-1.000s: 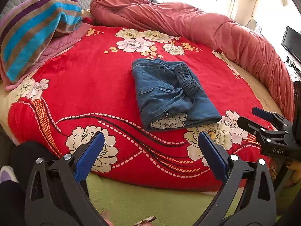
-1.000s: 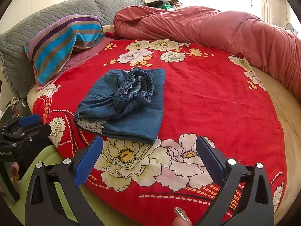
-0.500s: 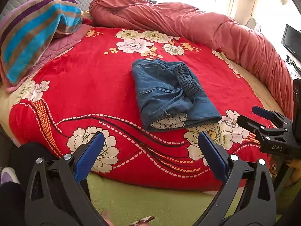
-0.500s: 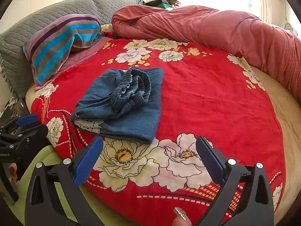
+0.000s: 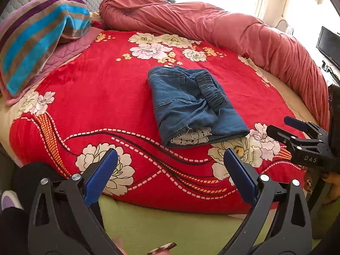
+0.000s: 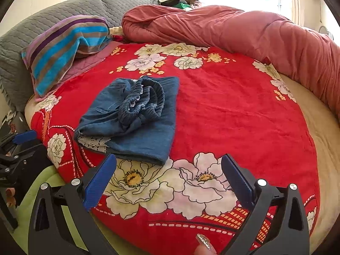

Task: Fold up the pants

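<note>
The blue denim pants point(image 5: 191, 104) lie folded into a compact bundle on the red flowered blanket point(image 5: 95, 97), elastic waistband on top and a white lace hem showing at the near end. They also show in the right wrist view point(image 6: 136, 119). My left gripper point(image 5: 170, 167) is open and empty, held back over the near bed edge, short of the pants. My right gripper point(image 6: 169, 174) is open and empty, just short of the bundle's near corner. Each gripper shows at the edge of the other's view.
A rolled pink-red quilt point(image 5: 223, 29) curves along the back and right of the round bed. A striped pillow point(image 5: 40, 36) and grey quilted cushions point(image 6: 53, 14) sit at the back left. A green sheet point(image 5: 170, 227) lines the near edge. A dark screen point(image 5: 328, 42) stands at far right.
Both grippers have drifted slightly; the pants sit a touch further left and lower in the right wrist view. The pants themselves have not moved, and both grippers stay open.
</note>
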`<control>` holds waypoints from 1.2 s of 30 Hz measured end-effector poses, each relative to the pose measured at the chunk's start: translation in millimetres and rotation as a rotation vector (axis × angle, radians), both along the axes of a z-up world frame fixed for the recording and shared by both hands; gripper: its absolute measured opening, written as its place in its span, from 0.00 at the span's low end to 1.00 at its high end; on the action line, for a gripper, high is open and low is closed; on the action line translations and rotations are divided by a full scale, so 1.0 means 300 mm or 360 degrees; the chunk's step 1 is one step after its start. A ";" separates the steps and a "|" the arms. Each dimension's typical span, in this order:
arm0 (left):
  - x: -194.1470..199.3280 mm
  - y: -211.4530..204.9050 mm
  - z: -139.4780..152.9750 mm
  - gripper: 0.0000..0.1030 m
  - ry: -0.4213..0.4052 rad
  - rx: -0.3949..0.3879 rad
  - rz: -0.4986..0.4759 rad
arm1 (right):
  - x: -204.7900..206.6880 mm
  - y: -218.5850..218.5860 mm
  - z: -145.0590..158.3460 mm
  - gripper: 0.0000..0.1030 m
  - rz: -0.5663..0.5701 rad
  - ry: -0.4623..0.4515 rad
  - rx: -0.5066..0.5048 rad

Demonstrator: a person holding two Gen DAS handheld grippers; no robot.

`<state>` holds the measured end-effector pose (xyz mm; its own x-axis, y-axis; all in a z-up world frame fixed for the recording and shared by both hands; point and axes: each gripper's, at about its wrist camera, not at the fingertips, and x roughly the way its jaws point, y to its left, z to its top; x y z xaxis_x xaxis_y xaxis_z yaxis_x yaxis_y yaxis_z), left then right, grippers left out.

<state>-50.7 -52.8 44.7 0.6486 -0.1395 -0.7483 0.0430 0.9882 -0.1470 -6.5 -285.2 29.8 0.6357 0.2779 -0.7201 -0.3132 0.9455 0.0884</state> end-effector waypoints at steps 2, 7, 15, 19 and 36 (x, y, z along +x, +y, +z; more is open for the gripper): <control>0.002 0.003 -0.003 0.91 0.0005 0.0006 0.0003 | 0.004 -0.002 -0.003 0.95 -0.0006 0.0002 0.0000; 0.012 0.020 -0.003 0.91 0.0011 0.0031 0.0028 | 0.027 -0.024 -0.016 0.95 -0.0055 0.0008 -0.0007; 0.120 0.197 -0.030 0.91 0.0100 -0.0020 0.0232 | 0.111 -0.200 -0.053 0.95 -0.0327 0.0009 -0.0016; 0.306 0.406 -0.073 0.91 0.0197 0.0095 0.0500 | 0.214 -0.413 -0.079 0.95 -0.0636 0.0033 -0.0034; 0.765 0.935 -0.309 0.92 0.0371 0.0274 0.1241 | 0.534 -1.148 -0.326 0.96 -0.1748 0.0347 -0.0152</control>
<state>178.7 227.7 -48.0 0.3377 0.4145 -0.8451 -0.6760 0.7315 0.0886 153.8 -629.5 -68.2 0.3599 -0.4178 -0.8342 0.7073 0.7052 -0.0480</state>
